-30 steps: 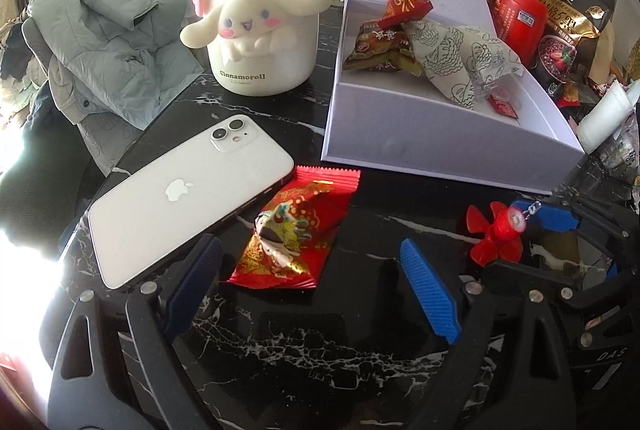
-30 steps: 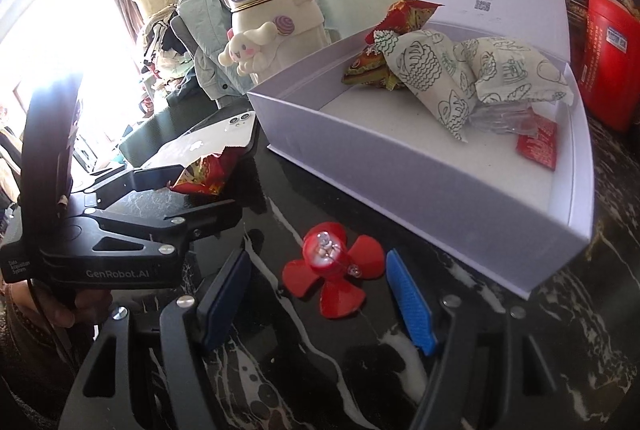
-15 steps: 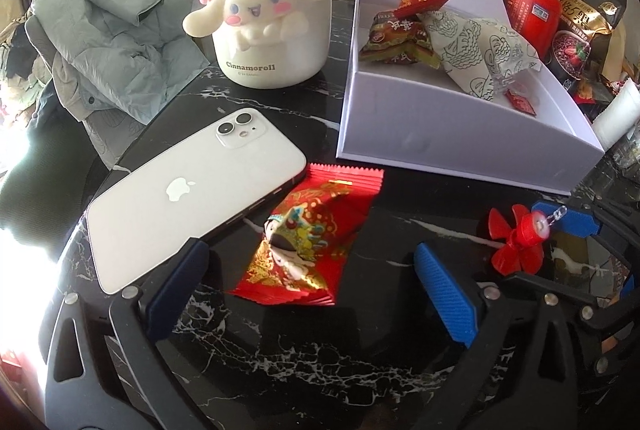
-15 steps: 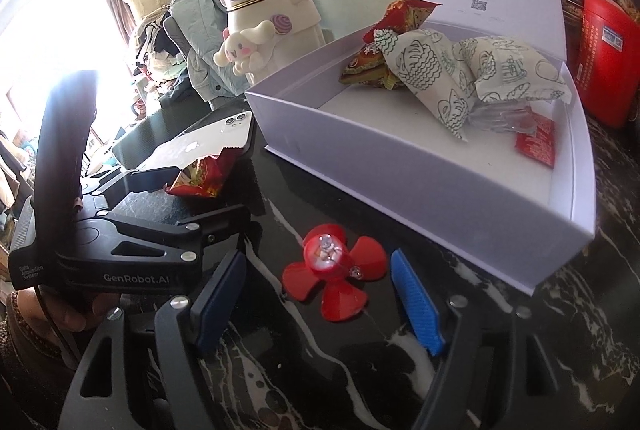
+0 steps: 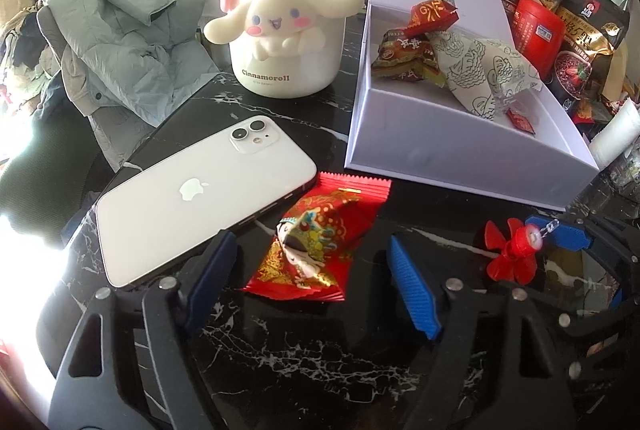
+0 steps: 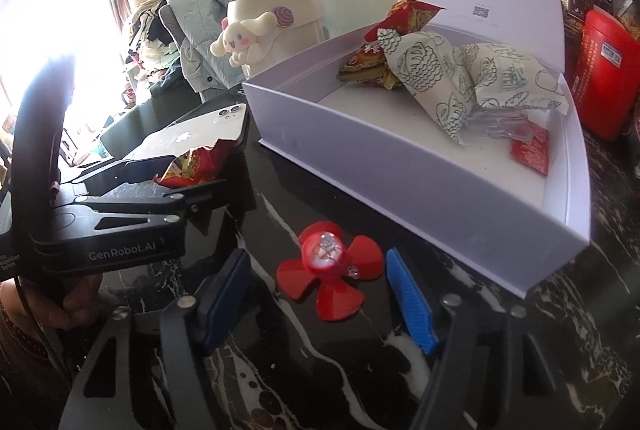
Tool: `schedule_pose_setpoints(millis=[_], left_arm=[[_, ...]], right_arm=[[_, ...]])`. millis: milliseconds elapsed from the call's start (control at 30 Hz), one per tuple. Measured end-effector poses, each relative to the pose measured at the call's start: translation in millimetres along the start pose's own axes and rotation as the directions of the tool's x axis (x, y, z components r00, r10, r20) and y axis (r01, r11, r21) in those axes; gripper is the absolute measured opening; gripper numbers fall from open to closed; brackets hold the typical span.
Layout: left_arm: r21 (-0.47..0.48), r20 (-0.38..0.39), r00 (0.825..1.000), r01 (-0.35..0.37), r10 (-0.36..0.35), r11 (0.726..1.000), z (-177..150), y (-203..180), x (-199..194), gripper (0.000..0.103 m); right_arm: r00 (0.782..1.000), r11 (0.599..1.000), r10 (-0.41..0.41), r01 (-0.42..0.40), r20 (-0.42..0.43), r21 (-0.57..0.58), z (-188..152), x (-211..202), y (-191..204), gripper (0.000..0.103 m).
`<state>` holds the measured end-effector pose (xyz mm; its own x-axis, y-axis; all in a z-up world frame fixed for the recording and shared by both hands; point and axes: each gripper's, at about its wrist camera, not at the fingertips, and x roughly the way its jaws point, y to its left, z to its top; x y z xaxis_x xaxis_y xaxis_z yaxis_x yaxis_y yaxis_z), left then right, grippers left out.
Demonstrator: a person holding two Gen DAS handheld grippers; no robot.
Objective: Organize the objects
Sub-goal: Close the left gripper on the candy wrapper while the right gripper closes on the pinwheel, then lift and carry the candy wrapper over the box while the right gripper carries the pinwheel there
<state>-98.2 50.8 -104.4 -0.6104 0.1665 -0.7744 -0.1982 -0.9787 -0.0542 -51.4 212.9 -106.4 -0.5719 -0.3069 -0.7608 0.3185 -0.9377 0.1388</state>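
Both claws are moving closer than a second ago: the wide-open left claw (image 5: 310, 282) is straddling the red snack packet (image 5: 320, 240) in front of the white box (image 5: 460, 158), empty; the open right claw (image 6: 320, 306) is framing the red fan (image 6: 330, 270), so grasping seems next.

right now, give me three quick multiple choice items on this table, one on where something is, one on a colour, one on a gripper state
1. Where does the red snack packet lie?
A. inside the white box
B. on the black table between the left gripper's fingers
C. on top of the phone

2. What colour is the small propeller toy?
A. red
B. green
C. yellow

3. How does the right gripper stand?
A. shut on the toy
B. shut on nothing
C. open, one finger on each side of the toy

Answers:
1 B: the packet rests on the marble table beside the phone, within the open left gripper, outside the white box.
2 A: blades and hub are red.
3 C: both blue pads stand clear of the blades.
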Motion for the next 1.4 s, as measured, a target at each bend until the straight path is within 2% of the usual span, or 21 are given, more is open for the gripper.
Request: schedule_pose_setpoints(millis=[100, 167, 267, 600, 700, 967, 1233, 1400], left_arm=[[0.004, 0.006, 1.0, 0.001, -0.001, 1.0, -0.9, -1.5, -2.0, 0.062], [0.011, 0.01, 1.0, 0.0, 0.0, 1.0, -1.8, -3.6, -3.1, 0.052], [0.01, 0.017, 1.0, 0.001, -0.001, 1.0, -4.5, -4.3, -5.6, 0.045], [-0.025, 0.061, 0.998, 0.007, -0.005, 1.0, -14.9, -1.4, -17.8, 0.039], [-0.025, 0.058, 0.998, 0.011, -0.01, 1.0, -17.7, -1.4, -20.1, 0.039], [-0.064, 0.042, 0.999, 0.03, -0.027, 0.998, -23.7, 6.8, -27.2, 0.039], [-0.121, 0.039, 0.997, 0.065, -0.061, 0.991, -23.3, 17.3, -34.4, 0.036], [-0.099, 0.068, 0.997, 0.053, -0.046, 0.994, -19.2, 15.0, -47.5, 0.036]], right_arm=[[1.0, 1.0, -0.005, 0.005, 0.005, 0.015, -0.1, 0.4, -4.6, 0.04], [1.0, 1.0, 0.007, -0.007, 0.006, 0.019, -0.4, 0.2, -5.7, 0.04], [1.0, 1.0, 0.015, -0.015, 0.006, 0.013, -1.2, -0.5, -4.7, 0.04], [1.0, 1.0, 0.029, -0.03, 0.008, 0.011, -3.8, -4.0, -3.9, 0.039], [1.0, 1.0, 0.013, -0.013, 0.004, -0.012, -4.9, -4.6, -0.1, 0.039], [0.998, 0.998, 0.069, -0.069, 0.001, -0.005, -4.0, -4.7, -1.2, 0.039], [0.997, 0.997, 0.07, -0.07, 0.023, -0.016, 0.0, -11.6, 0.1, 0.039], [0.996, 0.997, 0.076, -0.074, 0.036, -0.032, 3.6, -16.6, 4.0, 0.039]])
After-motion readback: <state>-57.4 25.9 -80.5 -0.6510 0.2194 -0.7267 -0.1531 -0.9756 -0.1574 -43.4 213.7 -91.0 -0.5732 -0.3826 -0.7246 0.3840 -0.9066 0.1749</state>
